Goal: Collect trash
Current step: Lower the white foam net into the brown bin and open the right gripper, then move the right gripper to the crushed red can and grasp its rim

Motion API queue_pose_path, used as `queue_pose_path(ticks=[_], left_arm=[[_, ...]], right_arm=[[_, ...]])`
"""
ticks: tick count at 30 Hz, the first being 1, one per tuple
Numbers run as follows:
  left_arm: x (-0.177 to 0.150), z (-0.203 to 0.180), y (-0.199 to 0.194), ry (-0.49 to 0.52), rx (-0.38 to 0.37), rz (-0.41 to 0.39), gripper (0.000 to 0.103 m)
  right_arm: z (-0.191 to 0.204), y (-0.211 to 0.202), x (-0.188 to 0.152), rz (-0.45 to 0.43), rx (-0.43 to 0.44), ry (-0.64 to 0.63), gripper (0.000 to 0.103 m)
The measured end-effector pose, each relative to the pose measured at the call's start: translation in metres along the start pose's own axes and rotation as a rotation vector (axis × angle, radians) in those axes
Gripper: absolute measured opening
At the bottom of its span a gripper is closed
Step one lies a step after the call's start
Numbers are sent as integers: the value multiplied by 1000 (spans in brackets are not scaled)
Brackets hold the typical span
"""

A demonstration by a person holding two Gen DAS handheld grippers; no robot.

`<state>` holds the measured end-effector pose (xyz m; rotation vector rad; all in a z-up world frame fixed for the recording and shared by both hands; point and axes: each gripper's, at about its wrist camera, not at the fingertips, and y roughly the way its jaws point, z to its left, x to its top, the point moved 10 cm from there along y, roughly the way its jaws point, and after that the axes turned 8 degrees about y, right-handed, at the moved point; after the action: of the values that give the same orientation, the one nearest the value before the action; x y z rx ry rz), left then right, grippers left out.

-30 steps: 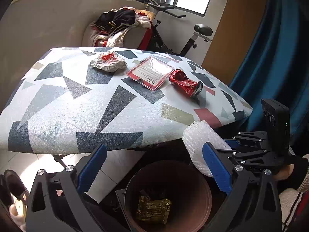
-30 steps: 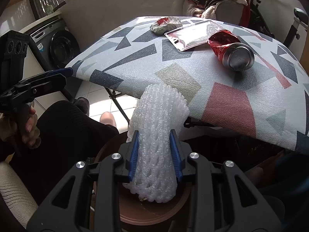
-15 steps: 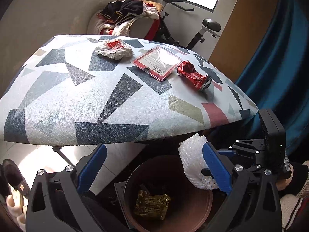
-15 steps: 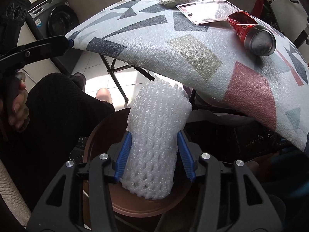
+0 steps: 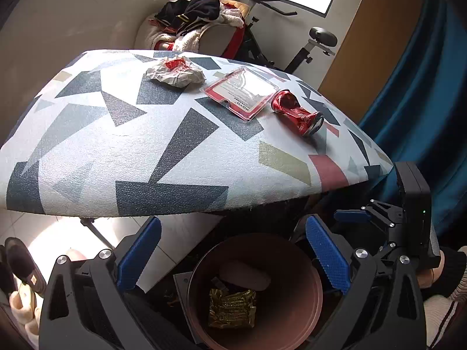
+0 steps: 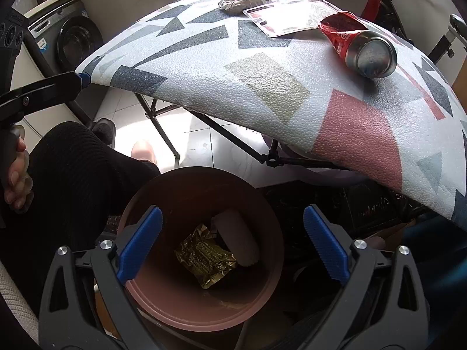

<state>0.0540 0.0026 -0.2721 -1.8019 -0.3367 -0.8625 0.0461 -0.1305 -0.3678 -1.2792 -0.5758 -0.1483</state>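
The table (image 5: 181,157) filled most of both views, its pebbled white cover printed with grey, navy, tan and red triangles, its front edge overhanging a brown round bin (image 6: 163,300) that stood on the floor just below and in front of it. Between the table's edge and the bin's rim lay open space, crossed only by the table's black folding legs (image 6: 233,140) over pale floor tiles.

Inside the bin, a white foam net sleeve (image 6: 238,240) lay on its side against a crumpled gold foil wrapper (image 6: 205,258), the two touching. On the table, well back from the front edge, sat a flat red-bordered blister pack (image 5: 240,93), a crushed red can (image 5: 297,113) just to its right, and a crumpled paper wad (image 5: 176,71) to its left near the far edge.

The right gripper (image 6: 233,248) hung over the bin with its blue-padded jaws spread wide and nothing between them. The left gripper (image 5: 233,258) also hovered above the bin, jaws wide apart and empty.

Beyond the table stood a chair heaped with clothes (image 5: 198,20), an exercise bike (image 5: 309,46) and a blue curtain (image 5: 423,102); a washing machine (image 6: 70,40) stood off the table's left end.
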Motion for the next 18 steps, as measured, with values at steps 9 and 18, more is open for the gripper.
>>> queue_pose_path(ticks=[9, 18], left_arm=[[-1, 5, 0, -21, 9, -1, 97], [0, 5, 0, -24, 8, -1, 97]], right_arm=[[-5, -5, 5, -31, -7, 25, 96], [-12, -9, 10, -49, 1, 66, 96]])
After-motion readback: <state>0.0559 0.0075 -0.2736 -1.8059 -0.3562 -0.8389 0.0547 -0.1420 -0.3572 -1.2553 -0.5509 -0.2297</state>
